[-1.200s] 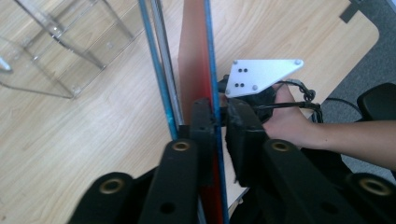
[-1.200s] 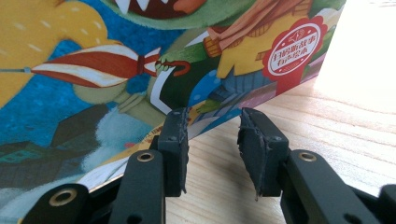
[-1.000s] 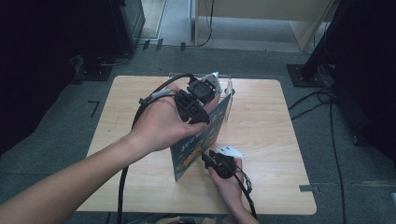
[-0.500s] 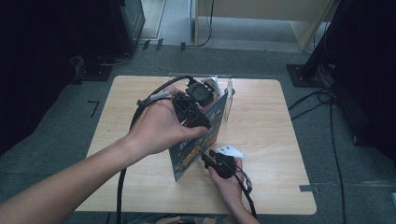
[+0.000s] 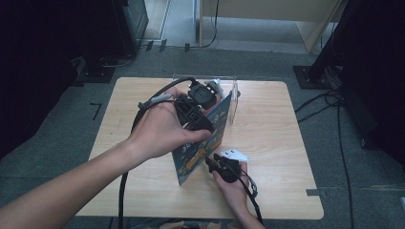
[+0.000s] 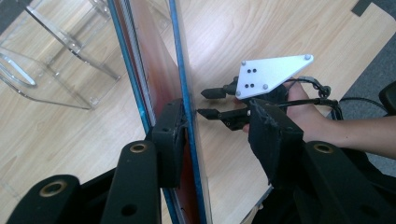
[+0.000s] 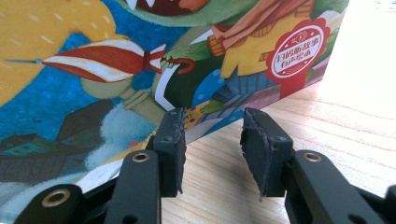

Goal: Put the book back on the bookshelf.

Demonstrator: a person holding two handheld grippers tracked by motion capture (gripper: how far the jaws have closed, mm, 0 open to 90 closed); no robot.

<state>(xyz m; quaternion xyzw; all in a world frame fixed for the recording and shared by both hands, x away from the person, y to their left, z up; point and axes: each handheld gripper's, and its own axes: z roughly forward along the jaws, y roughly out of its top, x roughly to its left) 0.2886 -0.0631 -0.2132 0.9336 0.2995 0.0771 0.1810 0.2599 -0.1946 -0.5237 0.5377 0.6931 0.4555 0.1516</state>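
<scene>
A thin picture book (image 5: pixel 203 143) with a glossy, cartoon-printed cover stands upright on its bottom edge at the centre of a pale wood-grain table (image 5: pixel 272 124). In the high view its long axis runs from about 7 o'clock near the person to 1 o'clock toward a clear acrylic stand (image 5: pixel 228 98), and its blue-edged top points up.

The left gripper (image 6: pixel 219 135) straddles the book's top edge with its jaws apart, having just been opening. One rough black pad (image 6: pixel 170 137) lies against the cover and the other stands clear, so nothing is clamped.

The right gripper (image 7: pixel 212 144), at 5 o'clock from the book, rests level near the tabletop. Its jaws are parted and hold nothing, aimed at the cover's lower corner. A flat grey three-cornered plate (image 6: pixel 270 74) tops it.
</scene>
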